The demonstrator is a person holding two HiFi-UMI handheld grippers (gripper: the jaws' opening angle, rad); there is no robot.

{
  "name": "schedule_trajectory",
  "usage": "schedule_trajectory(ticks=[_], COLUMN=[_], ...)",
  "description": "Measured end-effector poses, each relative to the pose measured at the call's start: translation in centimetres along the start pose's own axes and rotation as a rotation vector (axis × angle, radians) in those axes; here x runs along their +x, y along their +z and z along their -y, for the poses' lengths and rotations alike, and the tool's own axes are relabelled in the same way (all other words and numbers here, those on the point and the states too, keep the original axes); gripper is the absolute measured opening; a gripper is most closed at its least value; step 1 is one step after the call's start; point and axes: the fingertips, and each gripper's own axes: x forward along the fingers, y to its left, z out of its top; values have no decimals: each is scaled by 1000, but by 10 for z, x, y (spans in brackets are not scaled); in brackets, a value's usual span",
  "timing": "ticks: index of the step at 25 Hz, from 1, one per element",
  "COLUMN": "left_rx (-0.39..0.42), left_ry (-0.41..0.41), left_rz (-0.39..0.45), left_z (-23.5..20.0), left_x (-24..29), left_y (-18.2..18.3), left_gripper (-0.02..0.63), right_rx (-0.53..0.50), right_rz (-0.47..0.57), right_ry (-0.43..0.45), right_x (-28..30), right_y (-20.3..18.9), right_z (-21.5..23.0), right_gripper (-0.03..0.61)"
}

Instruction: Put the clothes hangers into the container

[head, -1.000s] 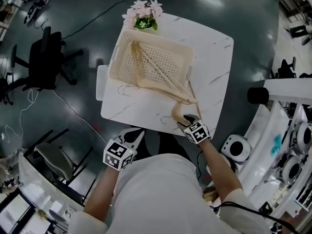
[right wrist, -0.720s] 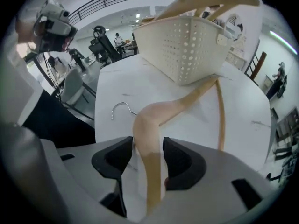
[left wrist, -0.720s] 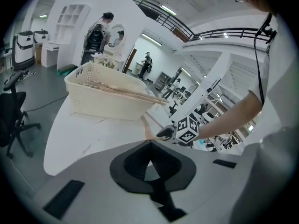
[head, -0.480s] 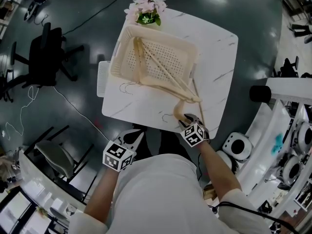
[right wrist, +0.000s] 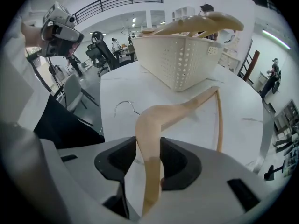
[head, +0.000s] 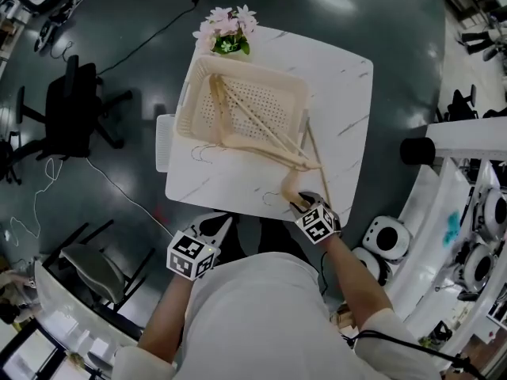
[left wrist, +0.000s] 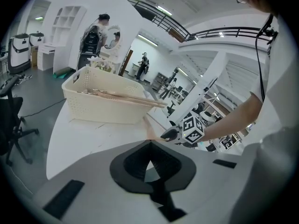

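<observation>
A cream perforated basket (head: pixel 190 93) stands on the white marble table (head: pixel 341 109). Several wooden hangers (head: pixel 238 113) lie across it, their ends poking over its near right rim. One more wooden hanger (head: pixel 289 184) lies on the table near the front edge, and my right gripper (head: pixel 305 204) is shut on it. In the right gripper view the hanger's arm (right wrist: pixel 154 120) sits between both pads of that gripper (right wrist: pixel 148 155), with its wire hook (right wrist: pixel 124 105) on the table. My left gripper (head: pixel 214 228) hangs off the table's front edge, shut and holding nothing (left wrist: pixel 149 160).
A pot of pink flowers (head: pixel 226 30) stands at the table's far corner behind the basket. A white seat (head: pixel 164 141) sits against the table's left side and a black office chair (head: pixel 71 105) farther left. White equipment crowds the right (head: pixel 467 212).
The right gripper has stayed at the hanger's bend near the table's front edge and edged slightly toward me. The left gripper has hardly moved. The head view has shifted a little.
</observation>
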Motion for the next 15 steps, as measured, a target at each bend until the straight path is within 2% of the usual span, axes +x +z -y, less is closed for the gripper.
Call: schedule_trajectory(ticks=[15], left_rx=[96], left_ry=[-52], left_rz=[15], left_z=[13], left_x=[9], left_y=[37], left_gripper=[8], right_rx=[99], right_rz=[78], right_ry=[1], right_x=[-64], right_y=[3], right_z=[13], right_gripper=[169])
